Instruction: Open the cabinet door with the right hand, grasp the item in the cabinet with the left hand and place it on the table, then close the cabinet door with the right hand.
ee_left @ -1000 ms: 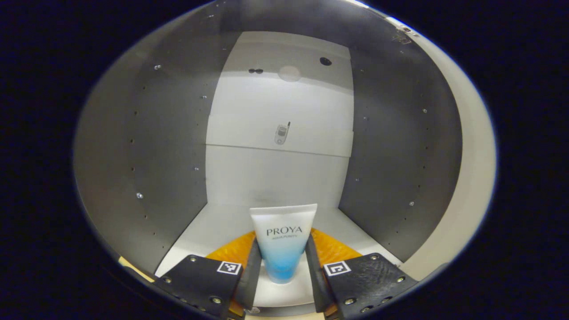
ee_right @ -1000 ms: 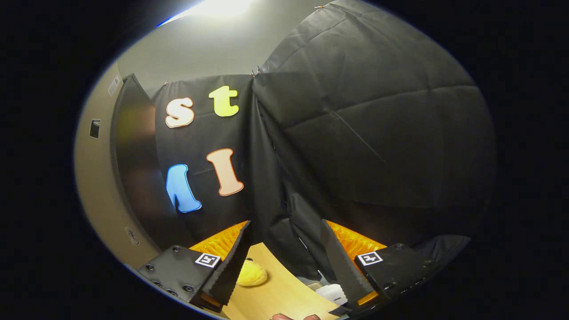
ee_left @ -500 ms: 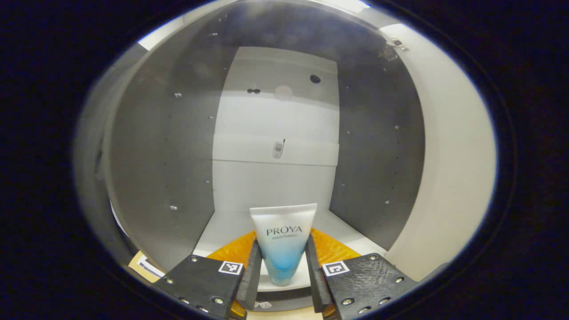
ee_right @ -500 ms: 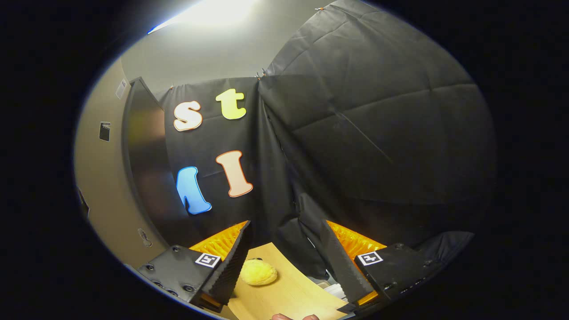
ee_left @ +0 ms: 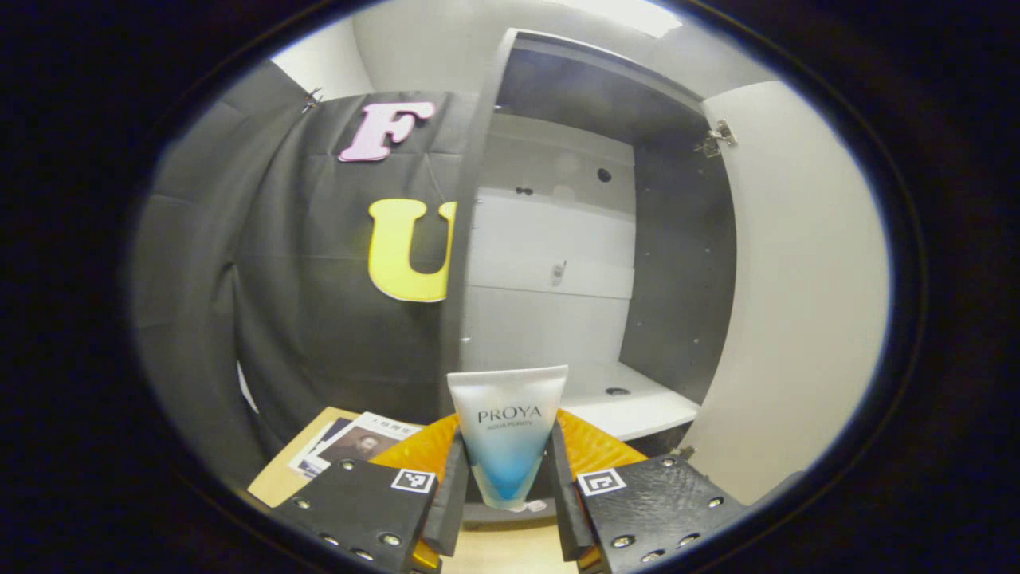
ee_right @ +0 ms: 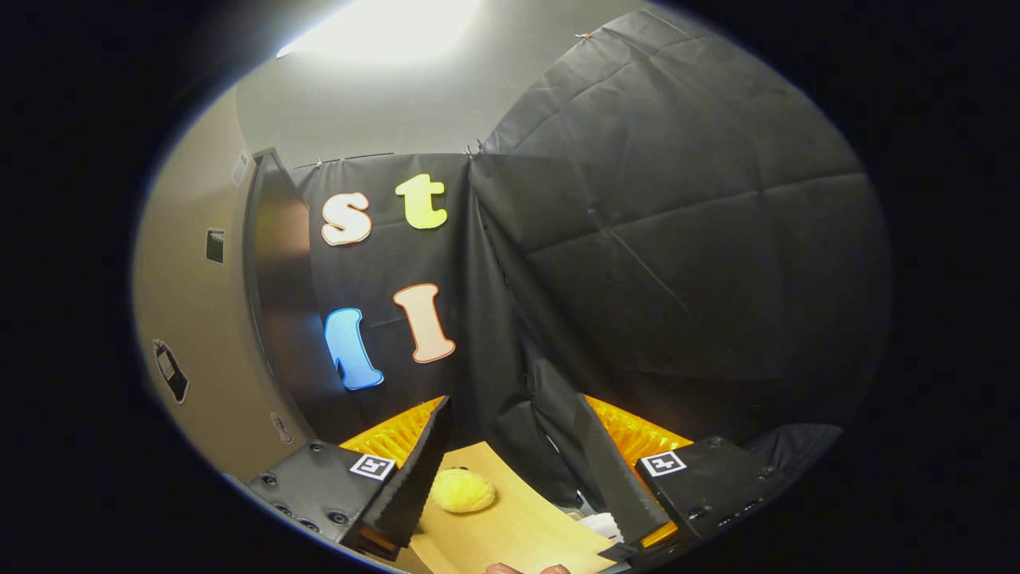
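Observation:
My left gripper (ee_left: 507,478) is shut on a white and blue cosmetic tube (ee_left: 508,430), held upright with its flat crimped end up. Both fingers press its lower sides. Behind it stands the open cabinet (ee_left: 558,263), with a white back panel, grey side walls and a bare white shelf (ee_left: 629,402). The cabinet door (ee_left: 797,303) stands swung open to the right of the tube. In the right gripper view, my right gripper (ee_right: 510,470) is open with nothing between its fingers, and the open door (ee_right: 199,335) rises at the left edge.
A wooden table (ee_left: 510,550) lies below the tube, with printed cards (ee_left: 351,442) on its left part. In the right gripper view a yellow plush lump (ee_right: 462,490) rests on the table (ee_right: 510,534), a white object (ee_right: 598,524) sits near the right finger, and a fingertip (ee_right: 526,568) shows at the bottom.
My left gripper has drawn back out of the cabinet with the tube, so the whole cabinet front and the table edge now show. The right gripper has barely shifted.

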{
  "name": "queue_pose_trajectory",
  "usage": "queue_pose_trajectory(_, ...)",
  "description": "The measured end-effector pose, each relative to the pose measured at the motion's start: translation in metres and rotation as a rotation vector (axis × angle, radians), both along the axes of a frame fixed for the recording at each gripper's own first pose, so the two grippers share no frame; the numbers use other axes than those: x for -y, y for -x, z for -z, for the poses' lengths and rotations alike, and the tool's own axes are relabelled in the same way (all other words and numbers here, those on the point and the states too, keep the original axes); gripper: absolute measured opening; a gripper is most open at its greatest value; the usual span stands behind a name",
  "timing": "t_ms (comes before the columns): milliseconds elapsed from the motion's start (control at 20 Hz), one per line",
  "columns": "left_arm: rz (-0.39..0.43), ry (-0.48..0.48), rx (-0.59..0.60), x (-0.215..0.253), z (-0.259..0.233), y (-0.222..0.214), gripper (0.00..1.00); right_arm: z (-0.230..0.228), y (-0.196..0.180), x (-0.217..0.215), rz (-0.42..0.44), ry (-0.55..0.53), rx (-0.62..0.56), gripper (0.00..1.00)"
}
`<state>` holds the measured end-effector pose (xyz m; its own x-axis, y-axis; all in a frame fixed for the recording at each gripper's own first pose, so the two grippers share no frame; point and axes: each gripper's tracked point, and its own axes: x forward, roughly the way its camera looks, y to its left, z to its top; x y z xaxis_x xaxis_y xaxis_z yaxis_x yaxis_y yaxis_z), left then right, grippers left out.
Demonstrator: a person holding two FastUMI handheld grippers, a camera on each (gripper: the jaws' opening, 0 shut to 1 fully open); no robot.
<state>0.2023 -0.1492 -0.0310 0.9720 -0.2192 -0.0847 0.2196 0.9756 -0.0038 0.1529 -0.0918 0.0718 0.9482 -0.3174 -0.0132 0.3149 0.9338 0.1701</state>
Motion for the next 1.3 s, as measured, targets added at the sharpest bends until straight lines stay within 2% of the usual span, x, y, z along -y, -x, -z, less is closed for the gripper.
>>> queue_pose_trajectory(100,-0.028,-0.022,-0.003,-0.031,0.014,0.018,0.53,-0.001,0.005,-0.005,-0.001,0.024,-0.002,0.89)
queue_pose_trajectory(150,-0.048,-0.038,-0.007,-0.046,0.023,0.027,0.53,0.001,0.006,-0.008,-0.005,0.033,-0.005,0.96)
queue_pose_trajectory(200,-0.068,-0.059,-0.012,-0.061,0.034,0.037,0.53,0.004,0.008,-0.011,-0.010,0.039,-0.013,0.96)
queue_pose_trajectory(250,-0.078,-0.072,-0.011,-0.073,0.044,0.046,0.53,0.007,0.009,-0.014,-0.015,0.040,-0.019,0.89)
queue_pose_trajectory(300,-0.085,-0.076,-0.009,-0.081,0.053,0.055,0.50,0.010,0.011,-0.015,-0.019,0.033,-0.023,0.89)
queue_pose_trajectory(350,-0.091,-0.074,-0.010,-0.089,0.063,0.063,0.53,0.013,0.012,-0.018,-0.025,0.022,-0.025,0.96)
queue_pose_trajectory(450,-0.104,-0.078,-0.015,-0.105,0.089,0.079,0.50,0.015,0.014,-0.021,-0.031,0.006,-0.021,0.96)
queue_pose_trajectory(500,-0.107,-0.087,-0.015,-0.111,0.103,0.086,0.53,0.018,0.014,-0.022,-0.036,-0.002,-0.019,0.96)
queue_pose_trajectory(750,-0.077,-0.061,-0.020,-0.123,0.178,0.109,0.52,0.024,0.022,-0.036,-0.061,-0.038,0.002,0.96)
queue_pose_trajectory(800,-0.081,-0.043,-0.025,-0.125,0.195,0.112,0.50,0.019,0.026,-0.035,-0.045,-0.028,0.024,0.96)
queue_pose_trajectory(850,-0.088,-0.033,-0.044,-0.126,0.215,0.115,0.49,0.018,0.030,-0.031,-0.026,-0.011,0.035,1.00)
queue_pose_trajectory(900,-0.095,-0.033,-0.062,-0.127,0.235,0.119,0.48,0.020,0.034,-0.030,-0.007,0.009,0.038,0.95)
queue_pose_trajectory(950,-0.099,-0.041,-0.066,-0.125,0.250,0.121,0.47,0.021,0.037,-0.028,0.003,0.028,0.037,0.96)
queue_pose_trajectory(1000,-0.101,-0.050,-0.069,-0.124,0.263,0.124,0.53,0.024,0.039,-0.026,0.016,0.040,0.032,0.96)
queue_pose_trajectory(1300,-0.081,-0.085,-0.082,-0.107,0.316,0.128,0.53,0.048,0.042,-0.012,0.096,0.044,-0.070,0.96)
